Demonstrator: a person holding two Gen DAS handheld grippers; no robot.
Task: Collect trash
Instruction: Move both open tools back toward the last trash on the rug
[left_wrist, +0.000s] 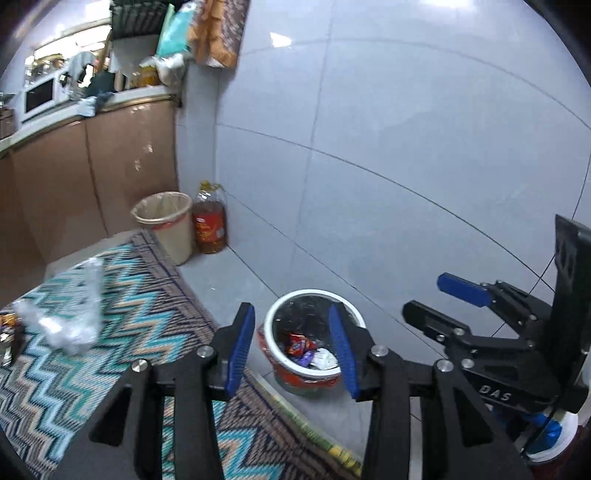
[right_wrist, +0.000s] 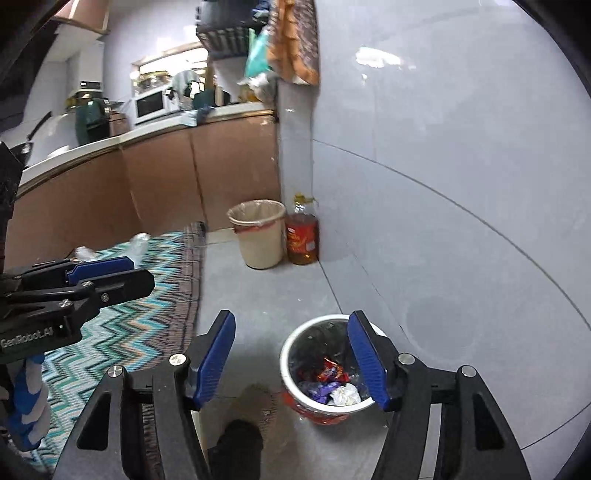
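Trash sits in a small white-rimmed bin (left_wrist: 314, 341) on the grey floor (left_wrist: 236, 280), close to the tiled wall (left_wrist: 406, 147) and just off the edge of the zigzag rug (left_wrist: 122, 332). Inside it lie a red wrapper (left_wrist: 301, 343), a purple wrapper (right_wrist: 323, 391) and a crumpled white paper (right_wrist: 345, 395); its outer wall is red with a clear liner folded over it.

The left gripper (left_wrist: 291, 349) hangs above the bin with its blue-padded jaws spread wide and nothing between them. The right gripper (right_wrist: 291, 362) is likewise spread apart and empty, its right finger over the bin's rim and its left finger over bare floor. Each gripper shows in the other's view: the right one at the right side of the left wrist view, the left one at the left side of the right wrist view.

More trash remains on the rug: a crumpled clear plastic bag (left_wrist: 74, 314) lies near its far left part, and some dark wrappers (left_wrist: 9, 332) lie at its left edge, too blurred to make out.

Beyond the rug's far corner, a beige bin (left_wrist: 166, 225) with a liner stands against the brown cabinet (left_wrist: 92, 177), touching or just beside a large oil bottle (left_wrist: 210, 221) in the wall corner. On the counter (right_wrist: 155, 129) above stands a white microwave (right_wrist: 149, 105).
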